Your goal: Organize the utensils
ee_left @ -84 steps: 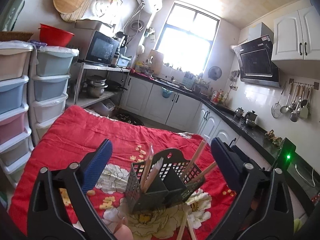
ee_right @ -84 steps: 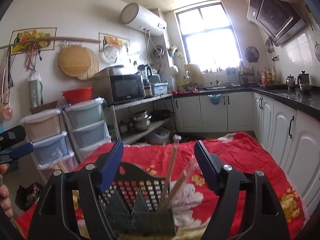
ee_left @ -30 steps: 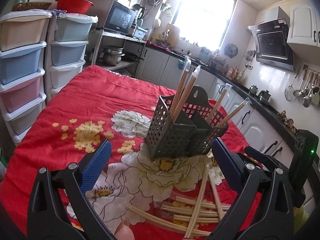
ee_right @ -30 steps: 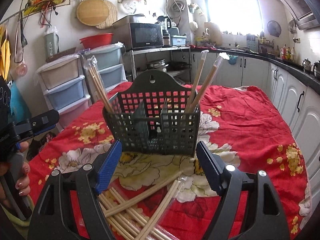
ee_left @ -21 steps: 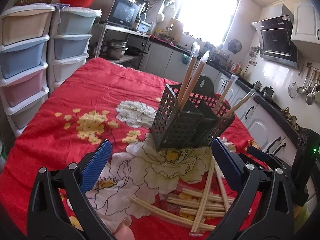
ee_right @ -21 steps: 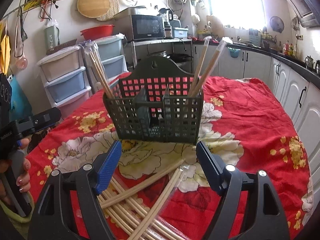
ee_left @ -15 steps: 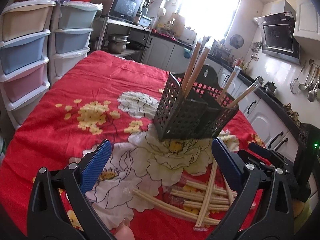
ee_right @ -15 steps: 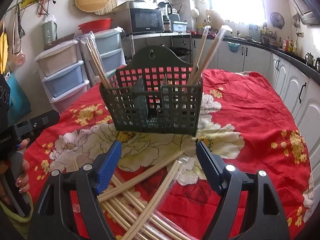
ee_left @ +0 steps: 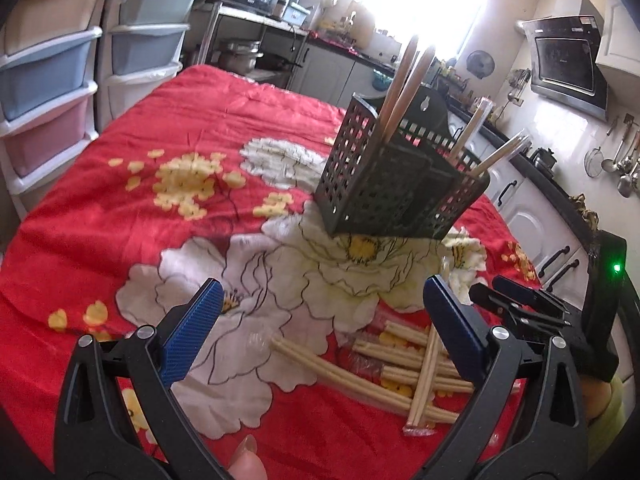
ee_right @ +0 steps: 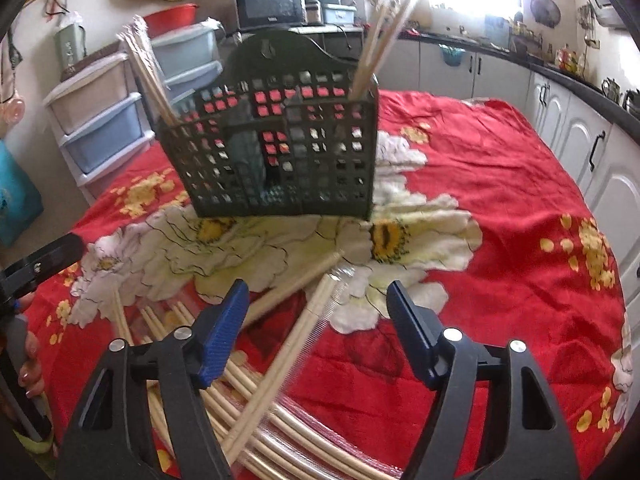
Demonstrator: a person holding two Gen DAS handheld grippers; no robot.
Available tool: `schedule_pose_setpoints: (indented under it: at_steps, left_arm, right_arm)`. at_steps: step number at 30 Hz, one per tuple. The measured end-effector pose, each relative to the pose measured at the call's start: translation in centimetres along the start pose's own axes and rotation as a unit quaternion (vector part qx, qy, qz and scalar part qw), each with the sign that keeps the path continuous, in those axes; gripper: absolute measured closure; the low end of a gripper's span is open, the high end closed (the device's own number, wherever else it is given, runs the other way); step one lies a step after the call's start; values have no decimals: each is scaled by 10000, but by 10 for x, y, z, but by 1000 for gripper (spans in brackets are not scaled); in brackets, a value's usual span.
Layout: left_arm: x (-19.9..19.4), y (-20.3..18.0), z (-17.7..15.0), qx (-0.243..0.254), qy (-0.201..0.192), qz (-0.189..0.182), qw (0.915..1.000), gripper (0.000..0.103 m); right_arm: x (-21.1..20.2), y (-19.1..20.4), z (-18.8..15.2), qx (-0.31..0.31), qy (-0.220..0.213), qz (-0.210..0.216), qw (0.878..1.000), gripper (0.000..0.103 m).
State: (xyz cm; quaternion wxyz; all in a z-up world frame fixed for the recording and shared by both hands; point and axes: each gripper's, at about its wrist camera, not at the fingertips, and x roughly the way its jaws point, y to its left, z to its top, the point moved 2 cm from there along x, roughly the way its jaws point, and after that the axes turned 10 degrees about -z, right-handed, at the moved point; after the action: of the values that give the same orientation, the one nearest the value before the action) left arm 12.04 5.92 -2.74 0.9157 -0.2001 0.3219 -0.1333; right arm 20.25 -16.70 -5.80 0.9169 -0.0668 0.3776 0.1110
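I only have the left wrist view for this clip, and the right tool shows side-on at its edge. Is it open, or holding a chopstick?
Observer: The right tool is open and holds nothing.
Reviewer: What sits under it?
Observer: A sleeved pair of chopsticks lies diagonally on the cloth between its fingers, tip toward the caddy.
Reviewer: Does the pile go past what I see?
Observer: Yes. More sleeved chopsticks run beneath the right tool to the bottom edge of the right wrist view.
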Motion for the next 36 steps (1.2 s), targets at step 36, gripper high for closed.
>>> schedule_pose_setpoints:
  at_steps: [36]
  left_arm:
    - [17, 30, -35, -1242, 772, -895, 9852, 41]
  right_arm:
    - [52, -8, 2, 334, 850, 336, 9953, 76]
